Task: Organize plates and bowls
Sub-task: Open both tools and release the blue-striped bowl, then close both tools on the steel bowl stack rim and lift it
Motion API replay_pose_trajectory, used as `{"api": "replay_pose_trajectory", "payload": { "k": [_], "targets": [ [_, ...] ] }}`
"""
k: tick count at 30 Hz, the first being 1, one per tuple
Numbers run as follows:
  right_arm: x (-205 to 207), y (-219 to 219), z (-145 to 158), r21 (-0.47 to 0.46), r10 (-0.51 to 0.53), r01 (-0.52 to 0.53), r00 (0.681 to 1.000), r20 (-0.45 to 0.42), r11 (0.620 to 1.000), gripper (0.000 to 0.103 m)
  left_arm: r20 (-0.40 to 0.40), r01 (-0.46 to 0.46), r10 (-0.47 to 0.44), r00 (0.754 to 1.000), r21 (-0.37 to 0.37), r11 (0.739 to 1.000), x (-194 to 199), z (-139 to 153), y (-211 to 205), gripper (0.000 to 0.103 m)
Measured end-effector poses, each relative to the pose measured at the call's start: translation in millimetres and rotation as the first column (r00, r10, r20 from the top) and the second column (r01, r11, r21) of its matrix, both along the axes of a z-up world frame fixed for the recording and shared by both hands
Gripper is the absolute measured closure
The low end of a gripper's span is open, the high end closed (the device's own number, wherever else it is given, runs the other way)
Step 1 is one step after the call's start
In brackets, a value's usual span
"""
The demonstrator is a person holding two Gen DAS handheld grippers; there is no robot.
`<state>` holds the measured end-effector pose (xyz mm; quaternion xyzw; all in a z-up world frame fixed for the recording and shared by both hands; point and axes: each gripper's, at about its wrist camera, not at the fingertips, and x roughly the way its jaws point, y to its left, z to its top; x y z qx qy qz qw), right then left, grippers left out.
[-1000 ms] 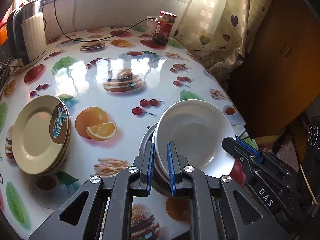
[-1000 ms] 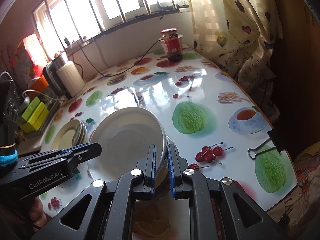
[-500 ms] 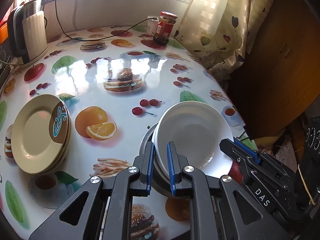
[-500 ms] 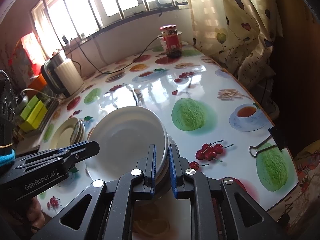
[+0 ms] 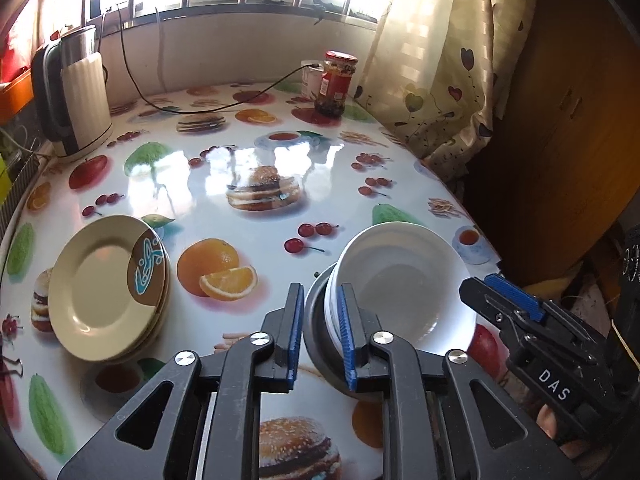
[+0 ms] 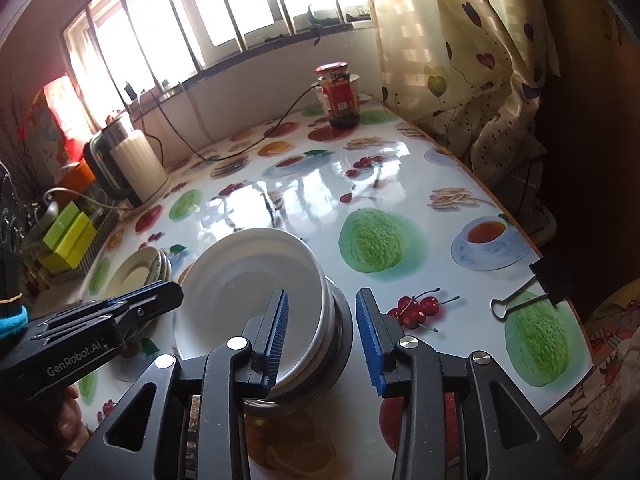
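White bowls (image 5: 404, 284), stacked, both jaws parted

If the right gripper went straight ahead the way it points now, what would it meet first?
Most likely the stacked bowls: the right gripper is open and already straddles their near rim, one finger over the white bowl, the other outside the metal bowl. Depth is uncertain.

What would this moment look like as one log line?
left gripper: open, straddling stack rim | right gripper: open, same | white ceramic bowls nested in grey metal bowl, on table
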<state>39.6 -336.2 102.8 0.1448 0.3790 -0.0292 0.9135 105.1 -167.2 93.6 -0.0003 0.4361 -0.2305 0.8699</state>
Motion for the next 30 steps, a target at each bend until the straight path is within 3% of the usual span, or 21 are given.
{"api": "replay_pose_trajectory", "payload": {
  "k": [2,5,9,13,20,23,30],
  "targets": [
    [-4.3,-0.8,2.3,-0.003,-0.002,0.002,1.0,0.014,1.0,0.066,0.01,0.001,-0.001,1.0,-0.004,1.0,-1.4,0.4,3.0,0.079],
    [-10.3,-3.7,5.9,-0.001,-0.008,0.008,0.999,0.035,1.0,0.064,0.091,-0.023,0.018,0.996,0.055,0.998,-10.1,3.7,6.9,0.079],
    [-17.5,-7.6,9.4,-0.008,-0.013,0.014,0.998,0.055,1.0,0.064,0.104,-0.034,0.03,0.994,0.035,0.999,-14.2,5.4,15.3,0.078],
    [-24.3,-12.1,9.1,-0.009,-0.022,0.022,0.998,0.065,1.0,0.063,0.128,-0.049,0.044,0.991,0.039,0.998,-19.6,6.3,21.2,0.066],
    [-32.5,-18.7,5.2,-0.014,-0.031,0.032,0.997,0.065,0.999,0.058,0.174,-0.064,0.054,0.983,0.053,0.997,-28.2,3.0,33.0,0.066],
    [-36.4,-22.6,1.2,-0.008,-0.044,0.045,0.997,0.062,0.999,0.054,0.206,-0.09,0.069,0.976,0.093,0.992,-31.8,-1.7,38.1,0.066],
    [-40.8,-27.4,-10.4,0.0,-0.049,0.049,0.997,0.051,0.999,0.052,0.169,-0.101,0.085,0.982,0.084,0.991,-28.9,-16.7,50.1,0.066]
  ]
}}
